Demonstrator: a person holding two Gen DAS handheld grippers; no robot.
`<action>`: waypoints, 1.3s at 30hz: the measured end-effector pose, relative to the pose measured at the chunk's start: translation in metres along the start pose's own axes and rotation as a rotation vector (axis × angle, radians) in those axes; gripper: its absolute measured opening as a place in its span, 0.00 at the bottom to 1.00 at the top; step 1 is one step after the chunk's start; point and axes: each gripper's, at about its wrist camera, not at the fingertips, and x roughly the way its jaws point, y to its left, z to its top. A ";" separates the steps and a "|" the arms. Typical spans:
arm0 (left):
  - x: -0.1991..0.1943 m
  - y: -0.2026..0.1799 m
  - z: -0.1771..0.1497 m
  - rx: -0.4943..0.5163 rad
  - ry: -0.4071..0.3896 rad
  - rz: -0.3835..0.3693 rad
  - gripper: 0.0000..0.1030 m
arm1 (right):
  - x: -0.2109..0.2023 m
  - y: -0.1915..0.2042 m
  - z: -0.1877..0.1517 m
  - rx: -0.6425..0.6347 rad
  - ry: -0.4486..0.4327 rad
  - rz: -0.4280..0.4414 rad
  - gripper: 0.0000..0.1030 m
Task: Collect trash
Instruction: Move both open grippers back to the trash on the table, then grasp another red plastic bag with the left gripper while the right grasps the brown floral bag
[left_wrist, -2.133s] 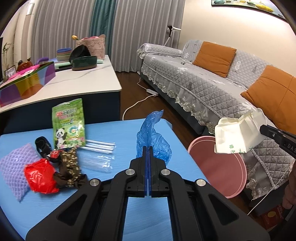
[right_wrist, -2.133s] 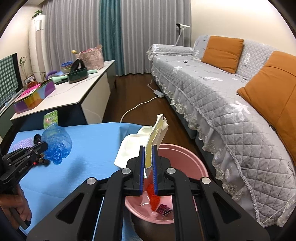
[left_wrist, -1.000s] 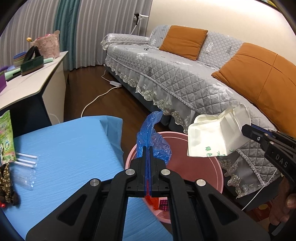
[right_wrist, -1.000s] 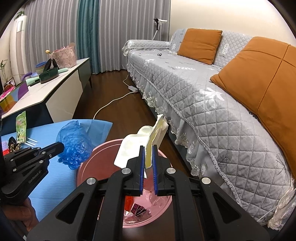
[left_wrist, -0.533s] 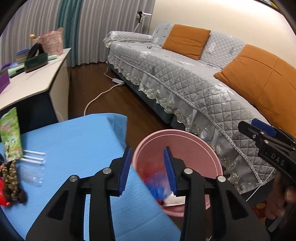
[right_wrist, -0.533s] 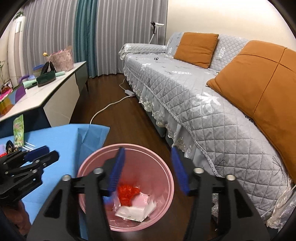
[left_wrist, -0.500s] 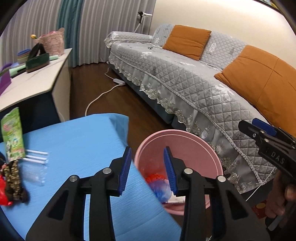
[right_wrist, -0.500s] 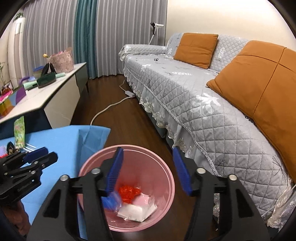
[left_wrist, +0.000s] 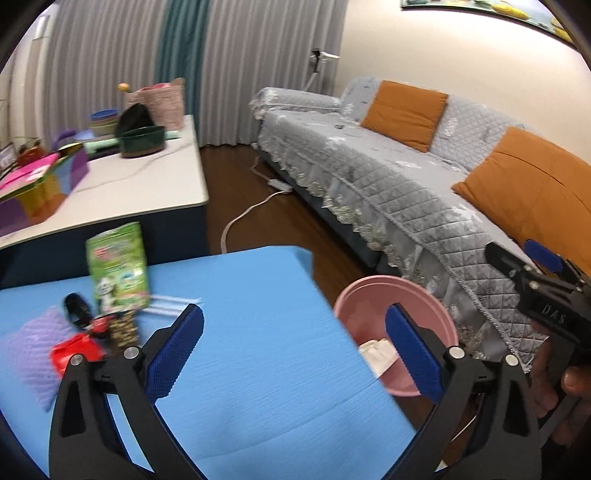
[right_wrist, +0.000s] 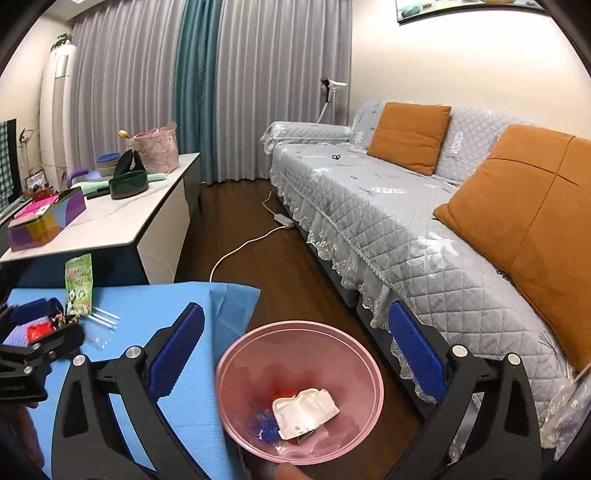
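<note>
I see the trash heaped at the far-left end of the blue surface (left_wrist: 258, 332), well apart from the pink basin (right_wrist: 299, 391): a green snack pouch (left_wrist: 117, 266) printed with a panda, a crumpled red wrapper (left_wrist: 75, 352), a purple mesh pad (left_wrist: 31, 354), a brown patterned wrapper (left_wrist: 123, 328), a black band (left_wrist: 75, 306), and white straws (left_wrist: 170, 304) beside a clear plastic bag (right_wrist: 98, 338). The left view is motion-blurred, so finer print is unreadable.

The pink basin sits on the wooden floor just off the surface's right edge, between it and the grey quilted sofa (right_wrist: 388, 206). Inside the basin lie a crushed white paper container (right_wrist: 304, 410), a bit of blue plastic (right_wrist: 266, 424) left of it, and something red (right_wrist: 284, 393) behind it.

My left gripper (left_wrist: 295, 354) hangs over the surface near the basin, jaws spread wide and empty. My right gripper (right_wrist: 295, 354) hovers directly above the basin, jaws likewise released, holding nothing.
</note>
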 end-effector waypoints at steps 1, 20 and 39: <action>-0.003 0.005 -0.001 -0.009 0.006 0.015 0.93 | -0.002 0.001 0.001 0.014 0.001 0.008 0.95; -0.059 0.129 -0.056 -0.197 -0.067 0.256 0.44 | -0.004 0.066 -0.009 0.031 0.010 0.204 0.38; -0.079 0.234 -0.093 -0.293 -0.068 0.310 0.11 | 0.032 0.221 -0.043 -0.131 0.095 0.492 0.29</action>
